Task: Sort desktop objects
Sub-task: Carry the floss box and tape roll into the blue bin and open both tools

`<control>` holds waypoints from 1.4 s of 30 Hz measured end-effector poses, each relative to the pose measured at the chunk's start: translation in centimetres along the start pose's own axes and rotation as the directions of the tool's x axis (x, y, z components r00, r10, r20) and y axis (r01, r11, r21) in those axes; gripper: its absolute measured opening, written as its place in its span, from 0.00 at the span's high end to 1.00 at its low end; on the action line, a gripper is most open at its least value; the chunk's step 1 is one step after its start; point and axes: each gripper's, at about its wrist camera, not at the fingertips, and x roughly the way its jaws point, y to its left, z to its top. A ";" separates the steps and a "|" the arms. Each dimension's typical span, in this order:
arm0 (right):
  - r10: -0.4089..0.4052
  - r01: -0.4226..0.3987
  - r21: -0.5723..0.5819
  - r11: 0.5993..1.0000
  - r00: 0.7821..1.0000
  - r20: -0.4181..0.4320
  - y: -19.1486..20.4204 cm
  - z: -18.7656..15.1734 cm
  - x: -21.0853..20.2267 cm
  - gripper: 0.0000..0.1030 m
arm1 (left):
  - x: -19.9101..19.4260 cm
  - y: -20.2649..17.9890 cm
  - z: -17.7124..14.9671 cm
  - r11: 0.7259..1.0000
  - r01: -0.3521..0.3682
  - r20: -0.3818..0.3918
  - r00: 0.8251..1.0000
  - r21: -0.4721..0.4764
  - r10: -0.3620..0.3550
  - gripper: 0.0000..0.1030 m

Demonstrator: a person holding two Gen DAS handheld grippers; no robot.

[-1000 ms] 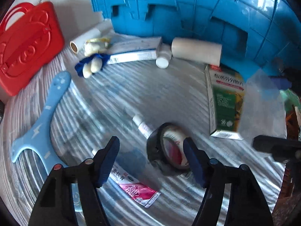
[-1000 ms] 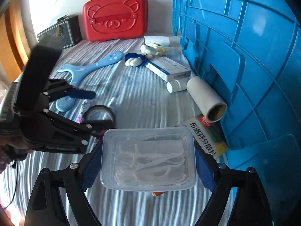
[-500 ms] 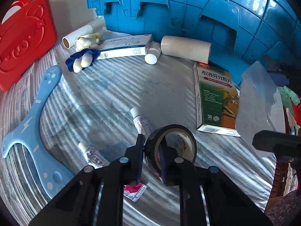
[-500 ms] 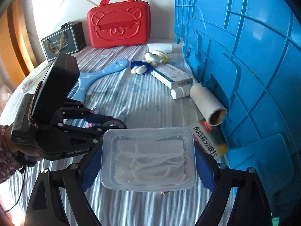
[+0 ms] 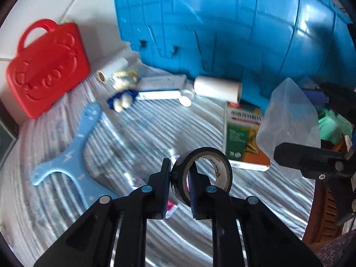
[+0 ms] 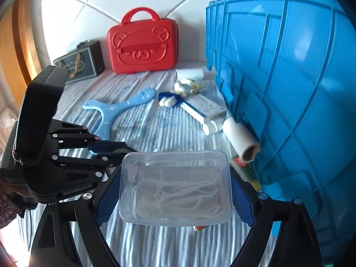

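Along the desk's (image 6: 178,129) far edge stand a dark box (image 6: 77,63) and a red case (image 6: 142,44), with a big blue crate (image 6: 278,89) on the right side. Left of middle, the left tongs (image 5: 179,184) pinch the wall of a black tape roll (image 5: 204,173), raised off the striped cloth. Beside them, the right tongs (image 6: 174,191) clamp a clear box of floss picks (image 6: 175,187), spread wide around it.

Left claw (image 5: 179,183) pinched tight; right claw (image 6: 174,190) spread wide.
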 end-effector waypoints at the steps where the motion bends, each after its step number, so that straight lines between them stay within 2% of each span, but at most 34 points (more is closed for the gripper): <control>1: 0.004 -0.004 0.004 1.000 1.000 0.016 0.1 0.5 -0.7 0.14 | -0.9 0.2 0.5 1.000 -0.023 0.014 1.000 -0.007 0.023 0.86; 4: 0.010 -0.010 0.006 1.000 0.997 0.073 0.5 2.0 -3.1 0.14 | -3.9 0.6 2.1 0.994 -0.104 0.063 0.992 -0.025 0.105 0.85; 7: 0.022 -0.023 0.004 1.000 0.990 0.139 1.4 3.7 -6.3 0.14 | -7.2 1.1 3.8 0.981 -0.188 0.117 0.975 -0.042 0.191 0.85; 12: 0.007 -0.004 -0.013 1.000 0.960 0.280 2.2 6.3 -12.7 0.14 | -12.5 0.8 7.7 0.952 -0.295 0.224 0.925 -0.080 0.306 0.85; 15: 0.005 -0.010 0.013 1.000 0.936 0.353 1.4 7.8 -16.7 0.14 | -14.9 -0.5 10.3 0.945 -0.321 0.292 0.899 -0.067 0.326 0.85; 17: -0.010 -0.003 0.034 0.999 0.918 0.397 0.2 8.6 -19.2 0.14 | -16.0 -1.5 12.3 0.946 -0.320 0.328 0.888 -0.058 0.321 0.85; 20: -0.070 0.034 0.083 0.996 0.876 0.476 -3.5 10.0 -23.3 0.14 | -17.3 -3.8 16.0 0.950 -0.310 0.390 0.870 -0.044 0.302 0.85; 24: -0.166 0.095 0.160 0.983 0.831 0.530 -9.6 12.3 -26.3 0.14 | -17.2 -7.0 21.7 0.961 -0.275 0.443 0.857 -0.039 0.264 0.85; 26: -0.205 0.120 0.192 0.974 0.829 0.521 -13.3 13.6 -26.8 0.14 | -16.5 -8.9 24.5 0.966 -0.257 0.462 0.852 -0.037 0.245 0.85; 28: -0.200 0.105 0.210 0.972 0.838 0.508 -16.9 15.1 -26.7 0.14 | -15.3 -10.7 27.3 0.966 -0.256 0.471 0.848 -0.035 0.242 0.85; 31: -0.239 0.147 0.223 0.964 0.848 0.472 -20.9 17.2 -25.7 0.14 | -13.2 -12.7 30.6 0.968 -0.250 0.454 0.859 -0.034 0.238 0.85; 32: -0.241 0.151 0.224 0.963 0.854 0.460 -21.9 17.7 -25.6 0.14 | -12.4 -13.4 31.6 0.963 -0.268 0.443 0.859 -0.041 0.258 0.85; 33: -0.249 0.157 0.232 0.960 0.856 0.452 -23.0 18.1 -25.1 0.14 | -12.0 -14.1 32.3 0.959 -0.279 0.433 0.860 -0.042 0.269 0.82; 34: -0.267 0.173 0.243 0.954 0.858 0.440 -24.1 18.4 -24.8 0.14 | -11.4 -14.7 33.1 0.959 -0.282 0.418 0.867 -0.040 0.272 0.71; 35: -0.276 0.184 0.246 0.952 0.863 0.424 -25.1 19.1 -24.1 0.14 | -10.8 -15.0 33.9 0.956 -0.288 0.402 0.871 -0.051 0.283 0.50; 36: -0.278 0.186 0.249 0.951 0.866 0.415 -26.0 19.4 -23.6 0.12 | -10.3 -15.4 34.4 0.953 -0.295 0.398 0.868 -0.065 0.296 0.40; 37: -0.275 0.180 0.259 0.949 0.874 0.400 -27.0 19.8 -23.1 0.11 | -10.2 -15.7 34.7 0.948 -0.307 0.406 0.858 -0.088 0.315 0.23; 38: -0.264 0.162 0.270 0.949 0.878 0.398 -27.8 20.1 -22.8 0.11 | -10.4 -15.8 34.8 0.943 -0.316 0.427 0.842 -0.107 0.331 0.12; 40: -0.243 0.129 0.286 0.949 0.879 0.411 -29.0 20.2 -22.5 0.02 | -10.8 -16.1 34.8 0.936 -0.327 0.447 0.824 -0.127 0.348 0.00; 41: -0.239 0.123 0.289 0.950 0.879 0.412 -29.4 20.3 -22.4 0.02 | -11.1 -16.3 34.7 0.932 -0.335 0.453 0.816 -0.135 0.359 0.00; 42: -0.230 0.108 0.294 0.950 0.878 0.421 -29.9 20.4 -22.4 0.02 | -11.2 -16.3 34.6 0.932 -0.337 0.453 0.815 -0.136 0.361 0.00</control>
